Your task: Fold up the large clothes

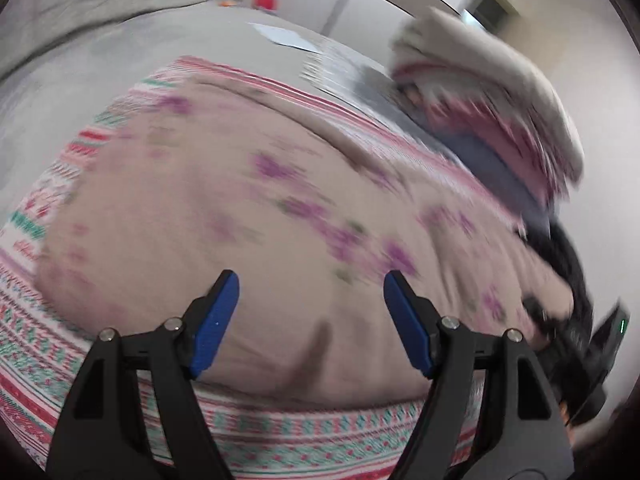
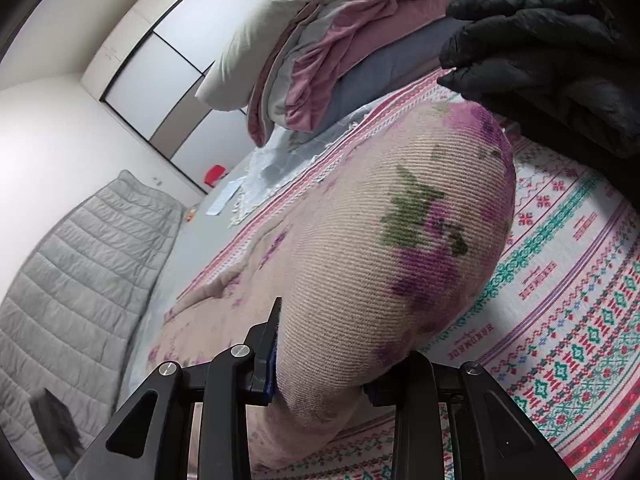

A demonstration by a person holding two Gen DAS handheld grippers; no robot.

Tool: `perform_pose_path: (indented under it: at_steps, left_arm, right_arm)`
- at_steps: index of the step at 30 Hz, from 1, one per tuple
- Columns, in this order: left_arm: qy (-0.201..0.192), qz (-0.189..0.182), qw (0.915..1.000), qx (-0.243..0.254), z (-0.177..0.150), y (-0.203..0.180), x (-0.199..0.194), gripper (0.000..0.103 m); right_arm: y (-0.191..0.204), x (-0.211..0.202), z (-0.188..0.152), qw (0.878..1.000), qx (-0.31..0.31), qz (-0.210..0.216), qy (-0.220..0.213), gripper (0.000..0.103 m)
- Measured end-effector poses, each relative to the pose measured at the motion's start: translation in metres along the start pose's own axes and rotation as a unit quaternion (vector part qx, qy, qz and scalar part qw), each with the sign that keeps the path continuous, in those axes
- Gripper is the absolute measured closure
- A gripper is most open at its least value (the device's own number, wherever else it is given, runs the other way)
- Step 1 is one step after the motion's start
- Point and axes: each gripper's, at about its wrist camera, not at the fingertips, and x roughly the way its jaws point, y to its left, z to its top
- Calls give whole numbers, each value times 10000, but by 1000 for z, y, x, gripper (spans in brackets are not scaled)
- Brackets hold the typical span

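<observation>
While the right gripper (image 2: 320,364) is pinching a thick fold of the pink flowered blanket (image 2: 384,240) between its nearly closed fingers, the left gripper (image 1: 312,320) is hanging wide open over the same blanket (image 1: 248,208), holding nothing. The right gripper is pointing down at a slant, with the bunched cloth bulging up just ahead of it and hiding its right finger. A black-gloved hand (image 2: 540,52) is showing at the top right of the right wrist view, just beside the raised fold; whether it is touching the cloth I cannot tell. The blanket is lying on a patterned bedspread (image 2: 580,280) with red and green bands. Beyond it, a pile of bedding (image 2: 320,72) in white, pink and blue is sitting near the blanket's far edge. A grey quilted cover (image 2: 80,280) is lying well apart on the left. The left wrist view is blurred.
</observation>
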Motion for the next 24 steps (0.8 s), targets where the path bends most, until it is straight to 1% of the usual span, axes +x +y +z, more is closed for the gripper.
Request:
perform_pose_path:
  at_steps: [2, 3, 4, 5, 7, 8, 9, 11, 12, 13, 14, 15, 16, 17, 18, 19, 20, 21, 22, 23, 24]
  left_arm:
    - [-70, -133, 9988, -464, 11, 36, -8, 28]
    - [-141, -248, 9969, -738, 18, 60, -15, 28]
    - [-216, -286, 9951, -924, 21, 76, -21, 28]
    - [-308, -303, 9930, -1096, 22, 90, -28, 28]
    - [-523, -367, 9878, -1421, 27, 119, -41, 28]
    - [-625, -424, 9846, -1574, 29, 133, -47, 28]
    - [-680, -465, 9826, -1668, 30, 142, -50, 28]
    - [-749, -516, 9784, -1854, 27, 158, -56, 28]
    - [-775, -531, 9758, -1973, 26, 166, -57, 28]
    - [-789, -555, 9724, -2123, 27, 173, -56, 28]
    - [-802, -597, 9687, -2271, 26, 181, -55, 28]
    - [-811, -681, 9636, -2455, 26, 191, -55, 28]
    - [-813, -786, 9570, -2673, 23, 200, -53, 28]
    - [-816, -874, 9498, -2892, 20, 211, -53, 28]
    - [-815, -931, 9445, -3044, 18, 222, -56, 28]
    - [-825, -968, 9404, -3153, 16, 229, -56, 28]
    - [-847, -977, 9367, -3254, 13, 236, -58, 28]
    - [-856, -965, 9355, -3291, 12, 239, -59, 28]
    - [-844, -941, 9354, -3303, 12, 240, -58, 28]
    - [-794, -977, 9374, -3248, 14, 237, -57, 28]
    - [-735, -1092, 9391, -3175, 16, 234, -56, 28]
  right_arm:
    - [29, -6, -1, 9973, -603, -291, -303, 75]
    - [42, -8, -2, 9947, -851, -409, -412, 75]
    - [61, -10, -4, 9896, -1190, -586, -562, 75]
    - [90, -14, -9, 9787, -1702, -828, -800, 76]
    - [135, -18, -23, 9550, -2514, -1055, -1165, 76]
    - [172, -21, -40, 9301, -3197, -1116, -1424, 76]
    - [199, -21, -55, 9080, -3716, -1105, -1588, 77]
    - [251, -20, -97, 8515, -4806, -986, -1852, 77]
    - [275, -17, -122, 8151, -5384, -903, -1938, 77]
    - [295, -11, -152, 7760, -5937, -814, -1967, 77]
    - [312, -2, -182, 7374, -6450, -717, -1871, 76]
    - [326, 11, -217, 6996, -6937, -571, -1614, 76]
    - [331, 20, -239, 6768, -7215, -442, -1393, 76]
    - [333, 35, -274, 6354, -7647, -241, -1044, 76]
    - [330, 48, -295, 6091, -7894, -138, -752, 76]
    - [327, 57, -308, 5982, -7997, -63, -512, 76]
    - [323, 67, -318, 5977, -8012, 23, -307, 76]
    - [321, 71, -319, 6069, -7941, 53, -328, 76]
    - [321, 73, -314, 6235, -7810, 62, -366, 76]
    - [320, 72, -304, 6449, -7635, 93, -315, 75]
    - [320, 69, -293, 6624, -7486, 145, -241, 75]
